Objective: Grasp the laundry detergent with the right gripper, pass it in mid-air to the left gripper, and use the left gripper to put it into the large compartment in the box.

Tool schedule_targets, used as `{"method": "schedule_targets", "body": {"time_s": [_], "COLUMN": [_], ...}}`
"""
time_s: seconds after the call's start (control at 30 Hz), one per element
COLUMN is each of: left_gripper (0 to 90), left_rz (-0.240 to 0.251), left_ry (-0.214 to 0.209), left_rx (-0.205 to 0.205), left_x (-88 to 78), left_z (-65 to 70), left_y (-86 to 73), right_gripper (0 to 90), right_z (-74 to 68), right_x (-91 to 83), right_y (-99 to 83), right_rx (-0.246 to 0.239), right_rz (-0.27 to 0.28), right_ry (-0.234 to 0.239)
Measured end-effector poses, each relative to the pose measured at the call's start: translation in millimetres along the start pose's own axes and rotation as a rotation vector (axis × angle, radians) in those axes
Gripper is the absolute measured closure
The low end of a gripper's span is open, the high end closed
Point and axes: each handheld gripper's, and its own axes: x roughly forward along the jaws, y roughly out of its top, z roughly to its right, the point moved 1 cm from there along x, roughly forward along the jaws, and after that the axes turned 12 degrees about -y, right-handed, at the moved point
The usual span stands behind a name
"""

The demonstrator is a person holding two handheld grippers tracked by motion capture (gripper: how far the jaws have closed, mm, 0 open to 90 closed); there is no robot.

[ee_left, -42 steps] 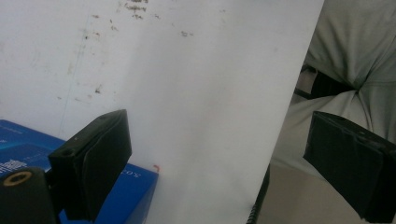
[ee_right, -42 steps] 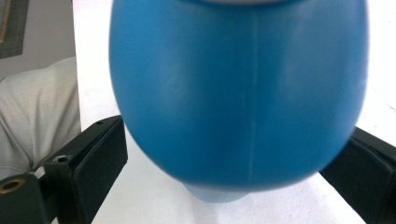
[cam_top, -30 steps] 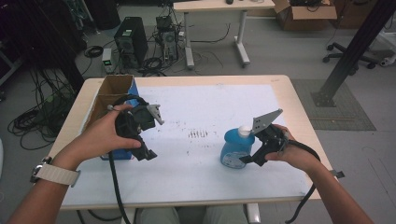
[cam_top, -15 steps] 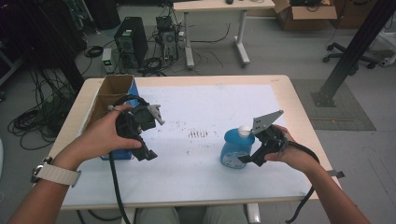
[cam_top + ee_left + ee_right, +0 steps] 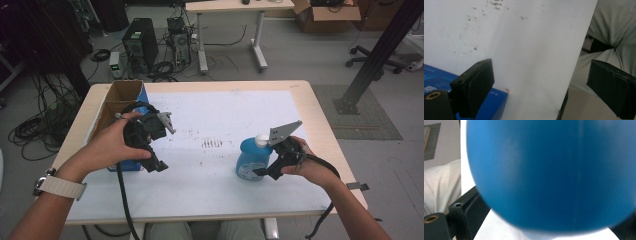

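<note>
A light wooden table carries a white sheet over most of its top, the sheet smudged with dark marks near its middle and otherwise bare across its wide centre and far half. At the table's left edge stands an open cardboard box, and just in front of it lies a blue box; white print runs along that box's edge in the left gripper view, too small and cut off to read.

On the right side, near the front edge, a blue bottle with a white cap stands upright on the sheet. A pale label sits low on its side; its writing cannot be read.

The right gripper is held low by the person's right hand, forearm angled in from the bottom right corner, its jaws clamped on the bottle's lower body. The left gripper hangs above the blue box in the left hand, tilted down toward the front edge, jaws spread wide with nothing between them.
</note>
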Motion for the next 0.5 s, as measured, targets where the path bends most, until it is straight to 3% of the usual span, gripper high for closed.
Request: {"method": "schedule_targets", "body": {"time_s": [0.5], "left_gripper": [7.7], "left_rz": [-0.002], "left_ry": [-0.001], "left_rx": [-0.003], "left_x": [0.5], "left_z": [0.6], "left_y": [-0.5], "right_gripper": [12.2], "right_z": [-1.5], "right_x": [2.7], "right_y": [-0.9], "right_rx": [0.0], "right_rz": [0.031], "right_ry": [0.002]}}
